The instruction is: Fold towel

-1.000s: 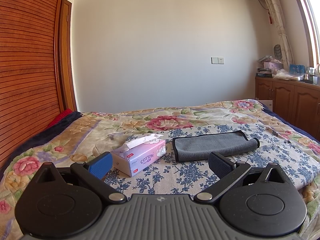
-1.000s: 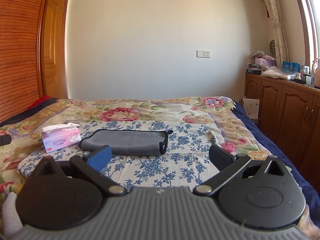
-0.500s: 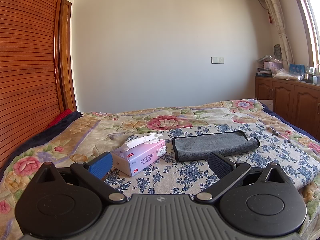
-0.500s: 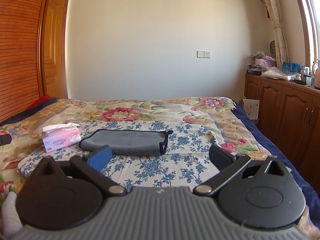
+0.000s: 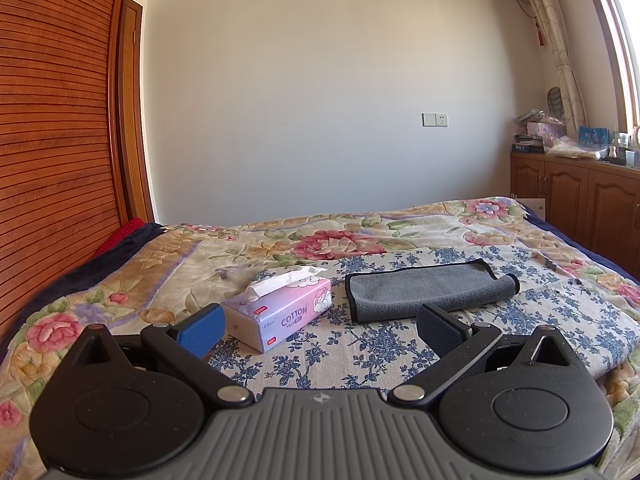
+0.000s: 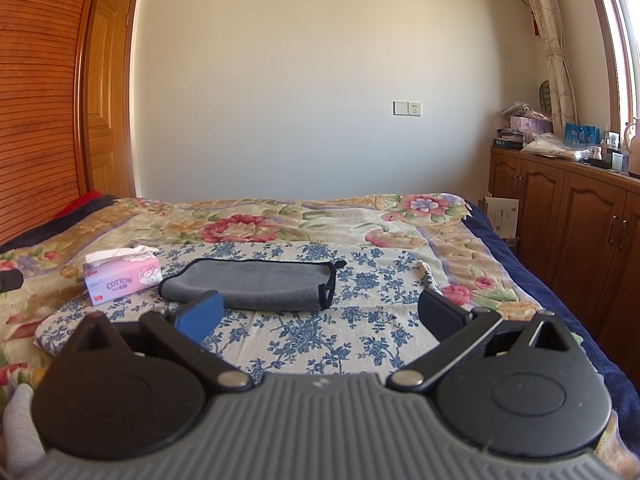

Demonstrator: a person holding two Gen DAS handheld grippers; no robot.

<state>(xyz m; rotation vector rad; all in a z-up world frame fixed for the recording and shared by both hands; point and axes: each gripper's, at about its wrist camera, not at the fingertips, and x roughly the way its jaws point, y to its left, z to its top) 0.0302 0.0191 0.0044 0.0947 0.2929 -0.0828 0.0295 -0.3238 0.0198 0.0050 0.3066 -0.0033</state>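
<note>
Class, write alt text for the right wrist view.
A grey towel lies folded on a blue-flowered cloth on a bed, beyond the open right gripper. A pink tissue box sits left of it.

Both claws held level and low, pointing forward, each spread wide with nothing between its fingers. The left claw shows a blue pad on its left finger and a black ribbed pad on its right finger. The right claw matches it, blue pad on the left finger, black on the right finger. A pale sleeve edges in at the right wrist view's lower left corner
</note>
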